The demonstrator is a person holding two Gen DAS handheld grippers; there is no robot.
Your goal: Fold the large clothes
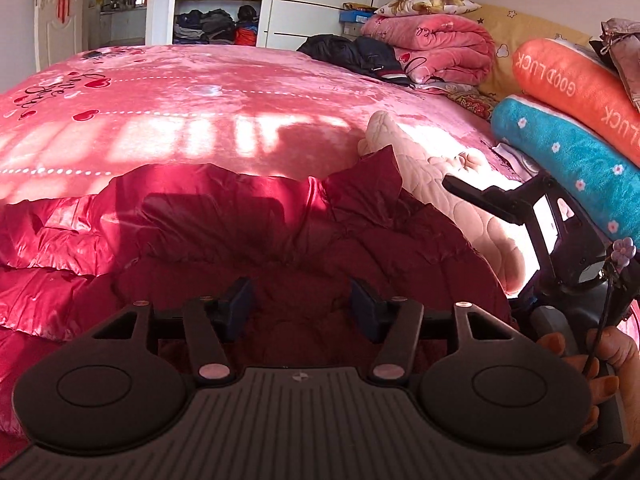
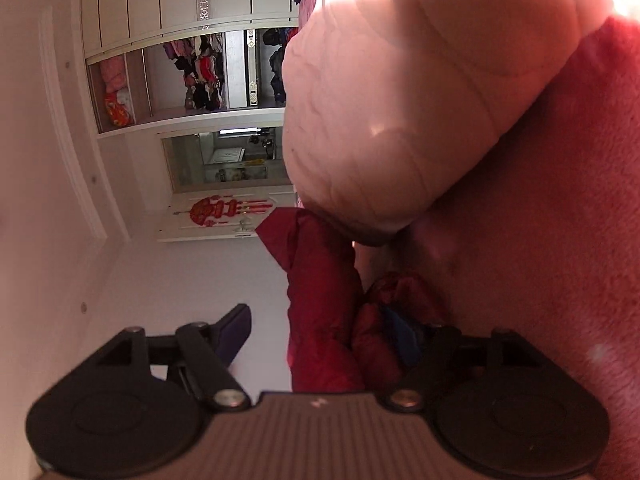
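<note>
A dark red padded jacket (image 1: 256,248) is seen lying crumpled on a bed covered by a pink fleece blanket (image 1: 180,104) printed with red hearts. The jacket's pale pink quilted lining (image 1: 452,184) is turned outward at its right side, in sunlight.

The left gripper (image 1: 302,306) is held just above the jacket's dark red folds. Its two blue pads (image 1: 240,300) are spread apart, and nothing is pinched between them.

The right gripper (image 1: 516,204) is seen at the jacket's right edge, held by a hand (image 1: 600,364) at the frame's lower right. In its own view, rolled on its side, its jaws are spread; a fold of red fabric (image 2: 320,304) lies between them, and whether the fabric is pressed cannot be told.

Rolled bedding (image 1: 432,46) and two long pillows (image 1: 576,120) are stacked beyond.
</note>
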